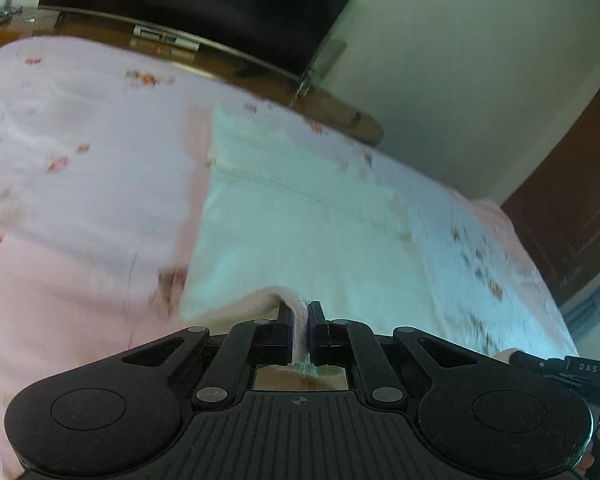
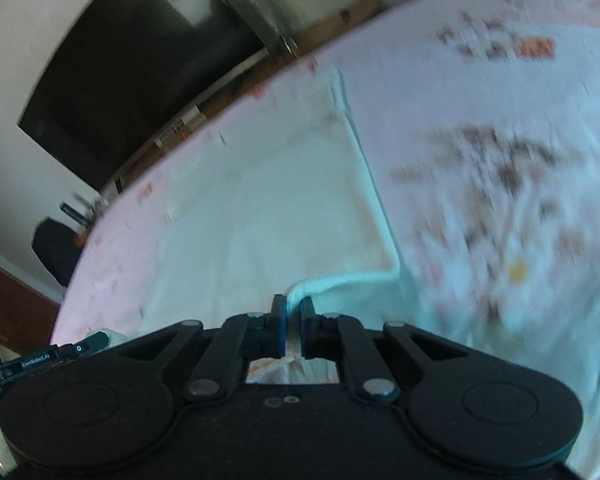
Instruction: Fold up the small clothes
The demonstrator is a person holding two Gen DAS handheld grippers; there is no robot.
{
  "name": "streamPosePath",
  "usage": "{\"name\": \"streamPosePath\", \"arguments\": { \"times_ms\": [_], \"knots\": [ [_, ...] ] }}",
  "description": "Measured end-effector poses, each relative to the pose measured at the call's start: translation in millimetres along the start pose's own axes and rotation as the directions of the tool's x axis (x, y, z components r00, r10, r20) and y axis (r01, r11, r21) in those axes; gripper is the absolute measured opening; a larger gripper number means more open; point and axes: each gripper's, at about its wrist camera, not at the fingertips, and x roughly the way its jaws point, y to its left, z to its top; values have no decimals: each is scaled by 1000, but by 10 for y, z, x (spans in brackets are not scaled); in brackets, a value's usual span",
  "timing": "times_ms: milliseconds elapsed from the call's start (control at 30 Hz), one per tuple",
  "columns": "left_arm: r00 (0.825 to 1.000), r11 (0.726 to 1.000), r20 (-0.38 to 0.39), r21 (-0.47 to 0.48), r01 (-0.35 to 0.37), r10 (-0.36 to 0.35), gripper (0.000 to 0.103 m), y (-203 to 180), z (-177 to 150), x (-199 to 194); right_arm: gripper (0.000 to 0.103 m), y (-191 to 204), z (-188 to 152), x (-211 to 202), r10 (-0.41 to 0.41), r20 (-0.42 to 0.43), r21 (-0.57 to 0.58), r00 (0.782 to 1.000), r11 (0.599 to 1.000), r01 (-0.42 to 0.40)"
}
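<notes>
A small white garment [image 1: 300, 236] lies spread on a pink floral bedsheet [image 1: 80, 168]. My left gripper [image 1: 299, 312] is shut on the garment's thick near hem, which stands up between the pads. In the right wrist view the same garment [image 2: 268, 208] stretches away from me. My right gripper [image 2: 293, 308] is shut on its near edge, lifted into a fold. Both views are blurred by motion.
A dark TV screen [image 1: 188, 4] stands on a wooden stand [image 1: 228, 68] beyond the bed. A brown door [image 1: 572, 216] is at the right. The right gripper's body [image 1: 560, 368] shows at the lower right of the left wrist view. A printed cloth [image 2: 500, 168] covers the bed's right.
</notes>
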Motion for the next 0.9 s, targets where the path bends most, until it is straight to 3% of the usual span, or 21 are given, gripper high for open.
{"name": "streamPosePath", "arguments": {
  "times_ms": [267,500,733,900],
  "knots": [
    [995,999,91,-9,-31,32,7,-52,643,482,7,88,686,440,25,82,-20,996,1000,-23],
    [984,996,155,-43,-78,84,7,-88,1215,1257,7,39,1390,1159,25,124,-3,992,1000,-25],
    [975,988,173,-92,-128,142,7,-27,1650,2104,7,-88,2050,1978,8,135,-12,991,1000,-7],
    [970,977,146,-114,-180,195,7,68,1847,2620,7,-177,2313,2458,-28,122,-20,992,999,31]
  ]
}}
